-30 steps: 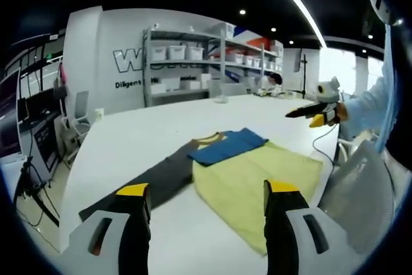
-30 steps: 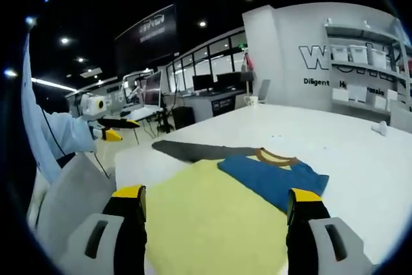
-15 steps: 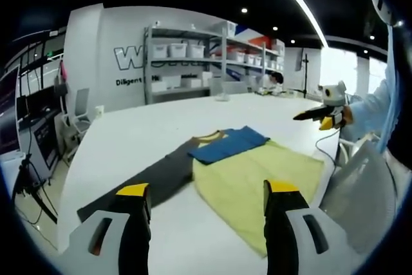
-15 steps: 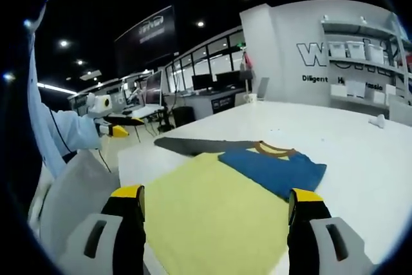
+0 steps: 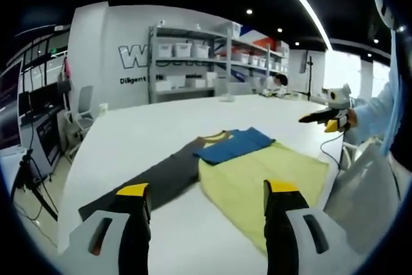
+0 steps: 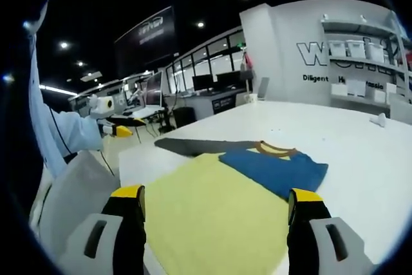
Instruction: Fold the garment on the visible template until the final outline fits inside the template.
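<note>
**Both claws up and empty, garment waiting on the desk**

Here is the left claw [image 5: 206, 207], its yellow-tipped jaws spread wide at the bottom of the left gripper view, gripping nothing. The right claw [image 6: 217, 214] sits the same way at the bottom of the right gripper view: jaws wide apart, nothing between them. Both hang above the big white desk [image 5: 148, 127], clear of the cloth.

The blue folded garment with a tan collar [image 5: 233, 144] lies at the centre of the left gripper view, partly on the pale yellow rectangular template sheet [image 5: 264, 175], with its collar end spilling off the sheet's far edge. A long dark grey strip of fabric [image 5: 151, 181] runs from the blue piece toward the lower left; whether it is a sleeve or a separate cloth I cannot tell.

The risks, as I judge them: that grey strip sits well outside the yellow sheet, so the outline does not fit yet. Pinch too deep and a claw catches the template with the garment, dragging the sheet askew. Pull the strip carelessly near the desk's lower-left edge and it may slide off.
</note>
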Motion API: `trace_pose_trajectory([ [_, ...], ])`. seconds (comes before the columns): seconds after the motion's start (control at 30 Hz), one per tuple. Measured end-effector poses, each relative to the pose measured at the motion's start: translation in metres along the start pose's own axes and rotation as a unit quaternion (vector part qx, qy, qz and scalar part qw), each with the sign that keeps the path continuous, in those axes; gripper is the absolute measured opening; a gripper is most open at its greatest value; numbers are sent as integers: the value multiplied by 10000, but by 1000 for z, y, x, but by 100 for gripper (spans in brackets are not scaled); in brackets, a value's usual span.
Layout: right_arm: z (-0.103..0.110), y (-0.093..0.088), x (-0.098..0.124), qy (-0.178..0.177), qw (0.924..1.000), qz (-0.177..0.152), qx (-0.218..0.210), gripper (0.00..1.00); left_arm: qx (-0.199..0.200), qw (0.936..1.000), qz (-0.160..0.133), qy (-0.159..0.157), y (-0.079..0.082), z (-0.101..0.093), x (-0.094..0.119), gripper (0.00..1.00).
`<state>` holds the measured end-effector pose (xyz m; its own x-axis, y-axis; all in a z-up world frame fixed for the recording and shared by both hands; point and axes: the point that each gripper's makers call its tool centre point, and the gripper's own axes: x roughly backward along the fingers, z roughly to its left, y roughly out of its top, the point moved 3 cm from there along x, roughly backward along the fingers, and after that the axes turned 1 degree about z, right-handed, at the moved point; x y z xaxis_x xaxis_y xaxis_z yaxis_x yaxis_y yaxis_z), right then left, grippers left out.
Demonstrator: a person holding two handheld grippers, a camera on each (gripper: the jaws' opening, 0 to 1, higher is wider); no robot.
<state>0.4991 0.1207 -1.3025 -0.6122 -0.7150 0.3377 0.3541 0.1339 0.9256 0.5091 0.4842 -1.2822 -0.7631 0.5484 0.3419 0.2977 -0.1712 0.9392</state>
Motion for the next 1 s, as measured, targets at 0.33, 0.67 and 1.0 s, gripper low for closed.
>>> trace_pose_trajectory([
  [0.33,-5,-7,1,-71,9999,60,-114,89,528,9933,446,926,-12,70,2,71],
  [0.67,-11,-12,2,-181,9996,96,-212,89,1153,9737,898,1747,-29,130,-2,66],
  [1.0,-19,-15,0,-265,9991,182,-280,88,1984,9458,1322,2204,-61,176,-12,56],
])
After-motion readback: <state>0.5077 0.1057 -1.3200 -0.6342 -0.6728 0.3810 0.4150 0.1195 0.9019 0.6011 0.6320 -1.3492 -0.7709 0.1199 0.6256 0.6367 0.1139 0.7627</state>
